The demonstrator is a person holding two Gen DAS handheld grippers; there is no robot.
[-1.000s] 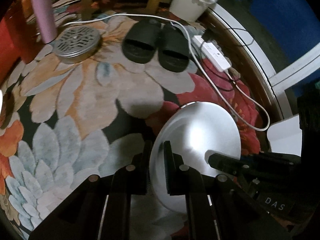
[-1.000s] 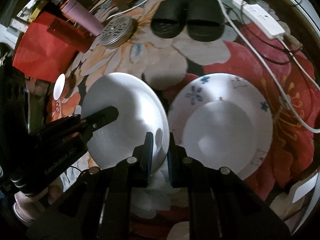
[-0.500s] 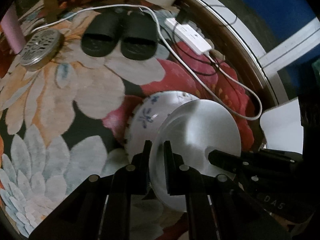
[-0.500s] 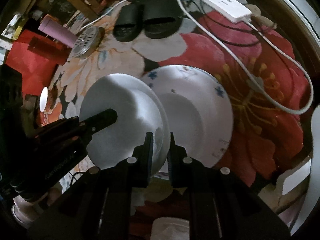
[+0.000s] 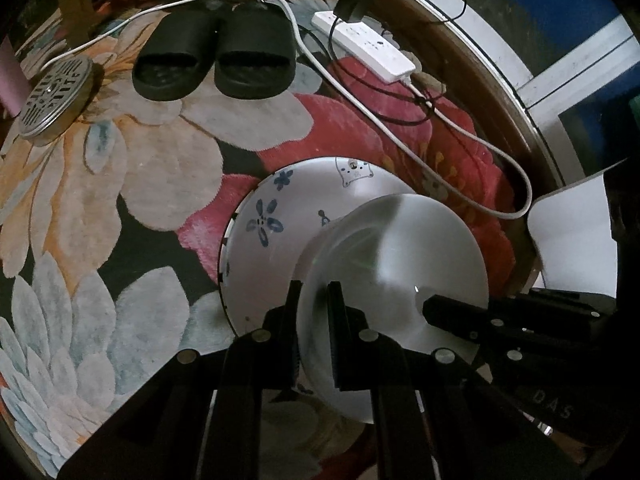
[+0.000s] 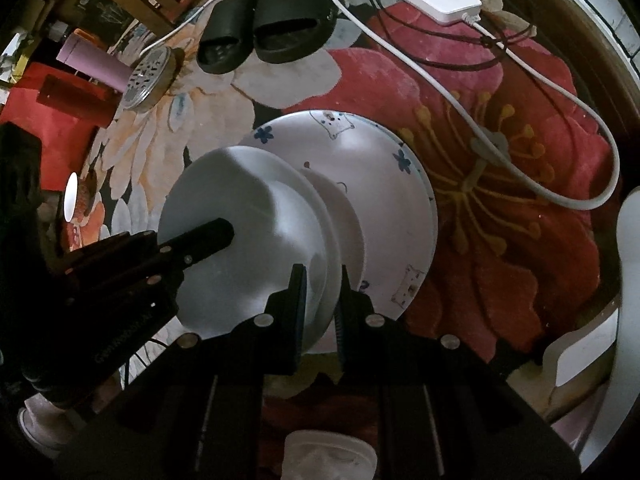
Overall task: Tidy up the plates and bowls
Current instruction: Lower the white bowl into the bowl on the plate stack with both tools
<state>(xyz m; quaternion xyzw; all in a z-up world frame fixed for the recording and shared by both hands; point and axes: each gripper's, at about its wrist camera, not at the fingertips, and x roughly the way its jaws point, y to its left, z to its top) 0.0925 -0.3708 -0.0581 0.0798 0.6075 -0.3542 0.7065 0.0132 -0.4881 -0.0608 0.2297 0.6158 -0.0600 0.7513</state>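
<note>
Over the last second the plain white plate (image 6: 248, 240), carried between both grippers, travelled across the carpet and came in over the flower-patterned plate (image 5: 304, 216), which a moment before lay beside it. The left gripper (image 5: 312, 308) was clenched on one edge of the white plate, and the right gripper (image 6: 322, 294) was clenched on the opposite edge. The white plate was tilted, partly covering the patterned plate's near side; whether it already touched could not be told. Judging by this, the stacking step was nearly done, with lowering and letting go still to come.

The patterned plate, with blue flowers and small cartoon figures on its rim, lay on a floral carpet (image 5: 132, 184) of red, orange and pale petals. Beyond that plate stood a pair of black slippers (image 5: 216, 60), with a round perforated metal lid (image 5: 54, 96) to their left. A white power strip (image 5: 368, 50) and its white cable (image 5: 440, 120) lay to the plate's far right. The room was dim, with clutter at its edges.
</note>
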